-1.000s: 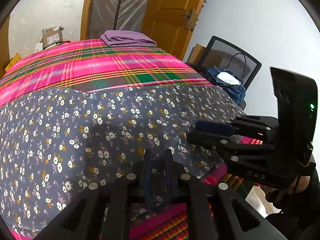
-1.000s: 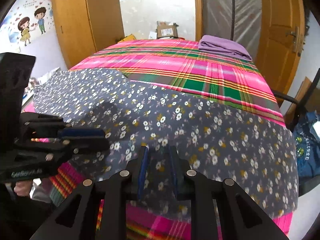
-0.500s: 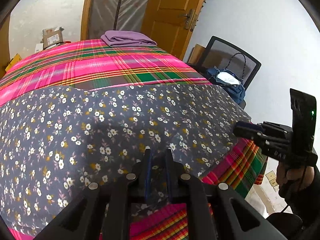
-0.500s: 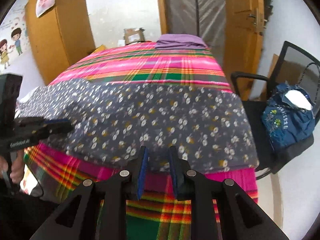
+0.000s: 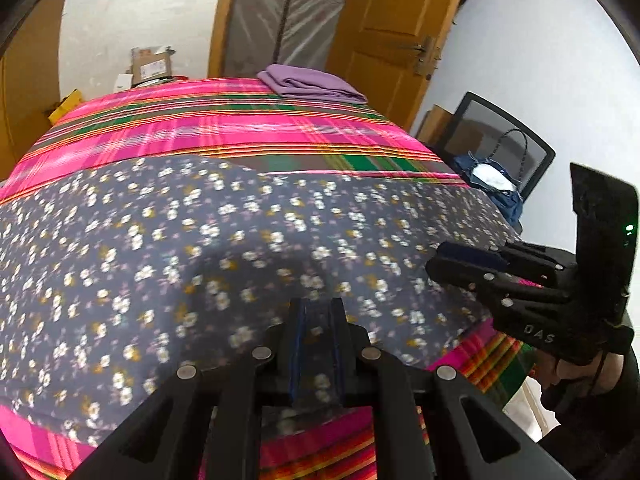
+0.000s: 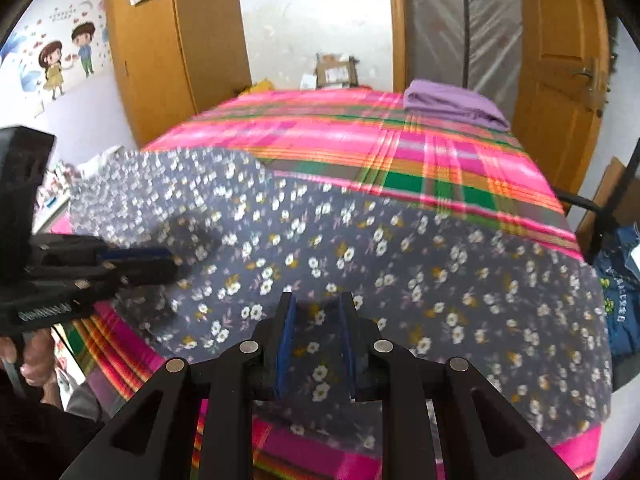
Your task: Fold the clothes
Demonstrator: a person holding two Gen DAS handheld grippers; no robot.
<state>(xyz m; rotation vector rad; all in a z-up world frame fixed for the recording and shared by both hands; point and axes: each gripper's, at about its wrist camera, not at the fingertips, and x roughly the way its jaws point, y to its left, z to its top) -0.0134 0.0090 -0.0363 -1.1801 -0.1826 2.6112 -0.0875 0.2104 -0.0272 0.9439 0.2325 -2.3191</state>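
Floral garment (image 5: 224, 248), a grey cloth sprinkled with white and yellow flowers, lies spread across the near half of the plaid bedspread (image 5: 224, 128), its near hem draped toward the bed's edge. We hold our left gripper (image 5: 317, 344) low over that hem with its jaws narrow; printed fabric shows in the slot between the blue pads, but we cannot tell whether they actually pinch it. Our right gripper (image 6: 316, 344) sits the same way, jaws narrow, flowers visible between its pads, grip unproven. What has changed: half a second ago the right gripper had swung out past the corner of the bed beside the chair (image 5: 504, 148), and now it is back close beside the left one over the hem, much as they stood a second ago; in the left view it reaches in from the right (image 5: 472, 264). The cloth itself looks flat as before, so we judge that no fold has been made yet and that both hands are only now set to take the near edge. A folded purple cloth (image 6: 452, 102) rests at the far corner, well apart from our work. As for writing, the right gripper's side carries small letters that look like "DAS", and a label on the cardboard box (image 5: 152, 66) beyond the bed is too small to read.
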